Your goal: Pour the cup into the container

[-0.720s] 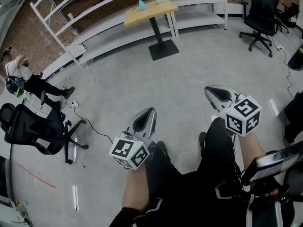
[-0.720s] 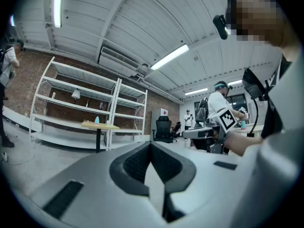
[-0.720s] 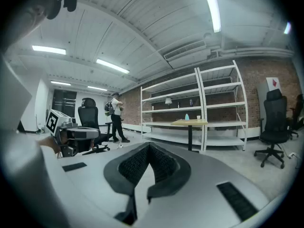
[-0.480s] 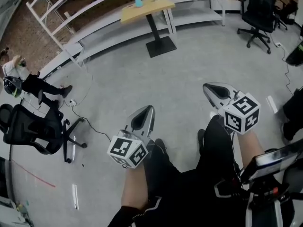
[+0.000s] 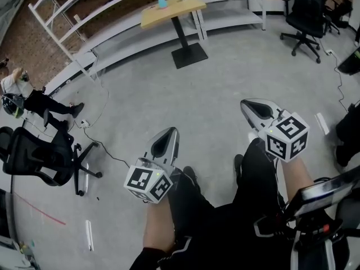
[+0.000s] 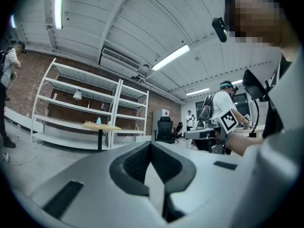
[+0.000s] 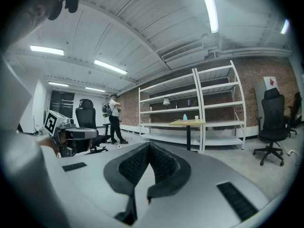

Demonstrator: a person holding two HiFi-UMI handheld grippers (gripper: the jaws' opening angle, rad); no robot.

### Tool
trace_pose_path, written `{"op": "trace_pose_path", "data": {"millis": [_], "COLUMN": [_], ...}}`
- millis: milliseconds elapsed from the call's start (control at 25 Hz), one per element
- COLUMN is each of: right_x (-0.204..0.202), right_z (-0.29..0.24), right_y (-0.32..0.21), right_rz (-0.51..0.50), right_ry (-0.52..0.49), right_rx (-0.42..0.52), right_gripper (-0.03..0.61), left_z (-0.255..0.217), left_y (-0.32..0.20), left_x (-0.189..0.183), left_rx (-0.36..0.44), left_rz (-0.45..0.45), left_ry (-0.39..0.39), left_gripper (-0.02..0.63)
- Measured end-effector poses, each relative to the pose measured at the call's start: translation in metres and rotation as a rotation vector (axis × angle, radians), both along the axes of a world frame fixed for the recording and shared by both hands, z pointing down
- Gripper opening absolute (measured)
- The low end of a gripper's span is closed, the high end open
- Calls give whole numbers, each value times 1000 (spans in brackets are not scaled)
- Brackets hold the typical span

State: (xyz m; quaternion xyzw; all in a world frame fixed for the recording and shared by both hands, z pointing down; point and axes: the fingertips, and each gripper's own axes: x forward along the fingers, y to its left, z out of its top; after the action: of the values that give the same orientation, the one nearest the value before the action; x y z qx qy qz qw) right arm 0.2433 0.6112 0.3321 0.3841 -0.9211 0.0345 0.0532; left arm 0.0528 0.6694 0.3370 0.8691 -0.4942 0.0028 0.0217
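Observation:
Far across the floor stands a small wooden table [image 5: 171, 7] with a light blue object [image 5: 162, 1] and a small white cup [image 7: 196, 118] on it. The table [image 7: 190, 123] also shows straight ahead in the right gripper view, and more to the left as the table [image 6: 101, 126] in the left gripper view. My left gripper [image 5: 171, 135] and right gripper [image 5: 250, 108] are held above my knees and point toward it. Both have their jaws together with nothing between them. I cannot make out which item is the container.
White shelving [image 5: 112, 16] runs along the brick wall behind the table. Black office chairs stand at the left [image 5: 39, 153] and at the back right [image 5: 306, 10]. A person [image 5: 28, 97] is at the far left, and cables [image 5: 107, 151] lie on the concrete floor.
The table has slid a little up and to the left in the head view. My left gripper has dropped slightly lower in the picture. Both grippers stay shut.

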Motion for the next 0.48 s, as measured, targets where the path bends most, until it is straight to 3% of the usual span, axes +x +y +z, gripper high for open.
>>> {"op": "trace_pose_path", "data": {"millis": [240, 480], "right_x": [1, -6], "right_z": [9, 22], "right_y": [-8, -42], "right_rz": [5, -8], "right_ry": [-40, -61], "right_rx": [-15, -51], "right_gripper": [2, 2], "left_z": [15, 39], "left_y": [-9, -49], "left_x": [-1, -7], "left_rx": [-31, -80], "left_rz": [-4, -20], "left_ry": [4, 47], "left_gripper": [-6, -6]}}
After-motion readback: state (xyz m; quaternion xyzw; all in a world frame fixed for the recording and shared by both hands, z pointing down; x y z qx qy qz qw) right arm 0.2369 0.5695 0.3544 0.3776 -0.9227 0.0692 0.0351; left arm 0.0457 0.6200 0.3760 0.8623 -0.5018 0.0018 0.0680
